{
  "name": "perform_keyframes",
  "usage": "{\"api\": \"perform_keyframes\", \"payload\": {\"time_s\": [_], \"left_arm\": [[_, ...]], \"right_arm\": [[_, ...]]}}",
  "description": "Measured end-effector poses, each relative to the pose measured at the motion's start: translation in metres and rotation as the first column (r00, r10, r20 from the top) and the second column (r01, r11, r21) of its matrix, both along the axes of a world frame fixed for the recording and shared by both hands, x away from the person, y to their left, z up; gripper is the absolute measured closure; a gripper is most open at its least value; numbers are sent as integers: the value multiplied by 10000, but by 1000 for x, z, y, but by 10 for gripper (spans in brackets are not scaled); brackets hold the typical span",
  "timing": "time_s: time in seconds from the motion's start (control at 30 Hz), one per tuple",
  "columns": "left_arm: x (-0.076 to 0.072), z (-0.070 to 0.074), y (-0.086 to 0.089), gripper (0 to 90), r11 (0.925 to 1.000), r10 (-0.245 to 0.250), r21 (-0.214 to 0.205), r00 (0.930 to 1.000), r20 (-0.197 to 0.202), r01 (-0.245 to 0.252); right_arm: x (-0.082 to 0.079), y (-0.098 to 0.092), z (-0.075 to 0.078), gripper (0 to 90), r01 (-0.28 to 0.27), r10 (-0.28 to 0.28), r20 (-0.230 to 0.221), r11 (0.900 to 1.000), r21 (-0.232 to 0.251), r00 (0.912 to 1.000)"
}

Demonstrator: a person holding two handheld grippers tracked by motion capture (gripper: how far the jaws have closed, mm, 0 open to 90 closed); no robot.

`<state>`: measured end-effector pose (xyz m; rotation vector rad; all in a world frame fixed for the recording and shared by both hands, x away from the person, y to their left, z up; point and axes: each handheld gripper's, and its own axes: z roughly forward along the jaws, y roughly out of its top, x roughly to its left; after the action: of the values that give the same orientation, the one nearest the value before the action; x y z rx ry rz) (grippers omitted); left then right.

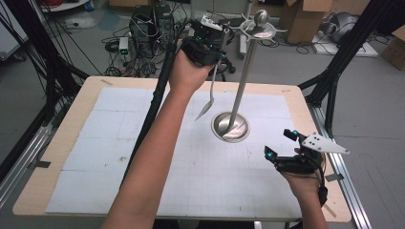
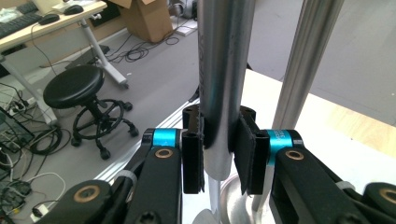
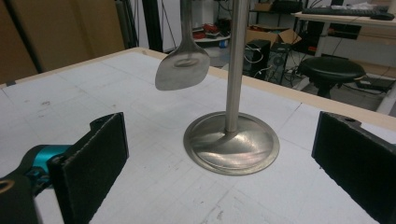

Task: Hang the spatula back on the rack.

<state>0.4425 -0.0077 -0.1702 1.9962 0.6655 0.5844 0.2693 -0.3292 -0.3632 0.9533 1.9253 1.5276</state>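
One metal spatula (image 1: 210, 98) hangs in the air above the white mat (image 1: 119, 143), its handle clamped between the pads of the left gripper (image 1: 216, 50), just beside the single steel stand (image 1: 239, 100). One round base (image 3: 231, 142) of that stand rests on the mat. Two grippers are in play: the right gripper (image 1: 279, 145) sits near the table's right edge, jaws wide apart, holding nothing. From the left gripper view the spatula's blade is cut off below.
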Motion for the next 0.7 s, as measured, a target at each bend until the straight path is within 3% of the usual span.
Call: {"api": "perform_keyframes", "payload": {"time_s": [0.53, 0.7], "left_arm": [[-3, -6, -14, 742, 9988, 149, 461, 9999, 47, -151], [-2, -7, -14, 738, 9992, 152, 355, 9998, 101, -156]], "right_arm": [[2, 5, -2, 25, -109, 108, -47, 9999, -90, 9999], [1, 4, -2, 25, -75, 75, -54, 9999, -73, 10000]]}}
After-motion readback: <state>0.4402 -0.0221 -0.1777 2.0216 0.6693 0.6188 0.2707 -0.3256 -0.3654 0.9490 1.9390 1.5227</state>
